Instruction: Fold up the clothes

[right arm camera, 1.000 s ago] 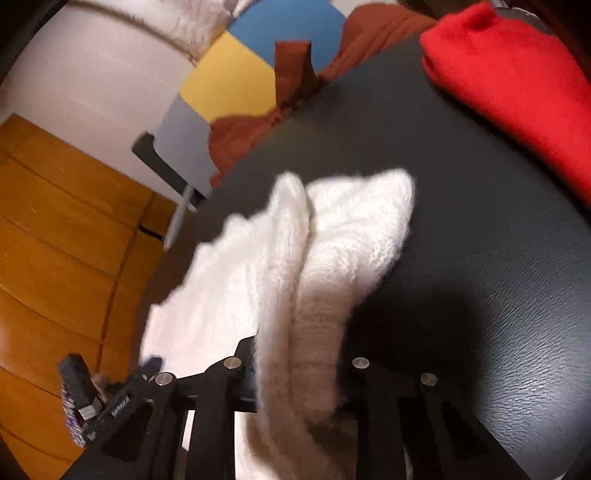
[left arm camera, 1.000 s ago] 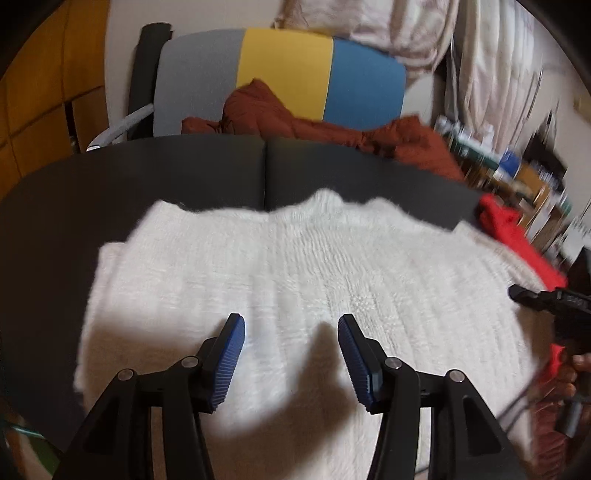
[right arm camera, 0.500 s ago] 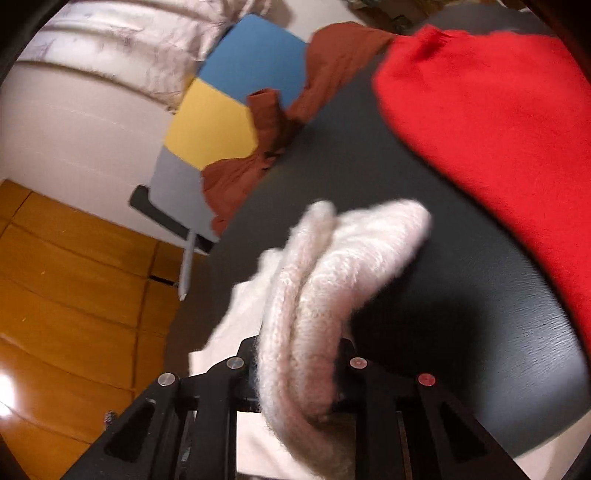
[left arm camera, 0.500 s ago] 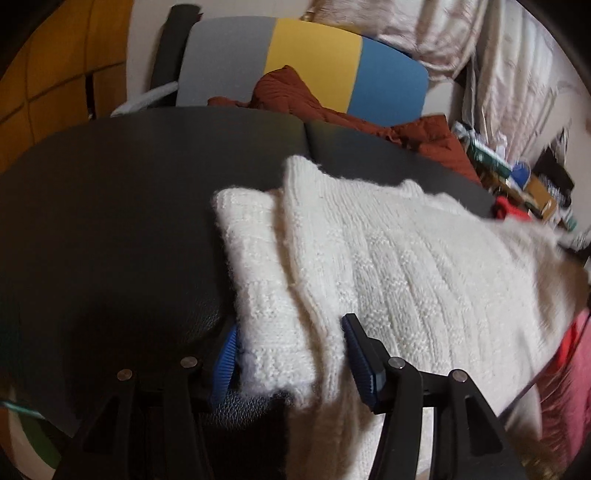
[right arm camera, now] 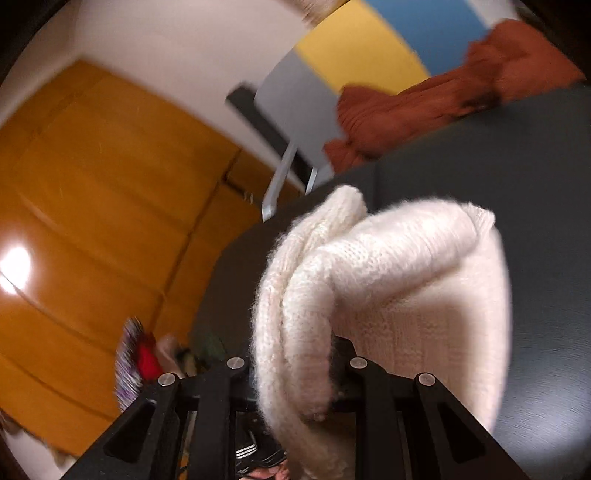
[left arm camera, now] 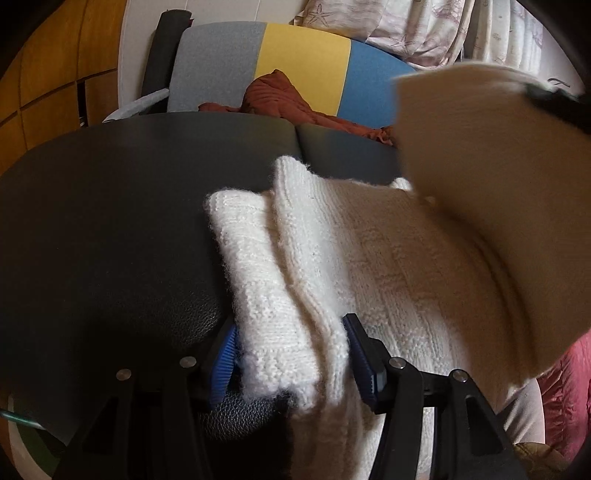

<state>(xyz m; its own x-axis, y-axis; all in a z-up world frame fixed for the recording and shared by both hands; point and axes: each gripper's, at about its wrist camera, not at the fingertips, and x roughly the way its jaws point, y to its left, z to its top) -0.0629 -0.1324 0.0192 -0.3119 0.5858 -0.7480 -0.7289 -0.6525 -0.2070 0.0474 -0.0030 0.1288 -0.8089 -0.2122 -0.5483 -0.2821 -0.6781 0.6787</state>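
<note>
The left claw (left arm camera: 291, 363) pinches the near edge of the white sweater (left arm camera: 369, 266), which lies on the dark worktop (left arm camera: 110, 206). The right claw (right arm camera: 295, 373) squeezes another bunched part, lifted up on the right.

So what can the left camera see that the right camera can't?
Only the left wrist view shows blue finger pads, patterned curtains and the far side of the sweater lifted in the air. Only the right wrist view shows the orange wooden panels. Both show the white sweater pinched in a gripper, the dark table, the rust-brown garment and the grey, yellow and blue chair.
</note>
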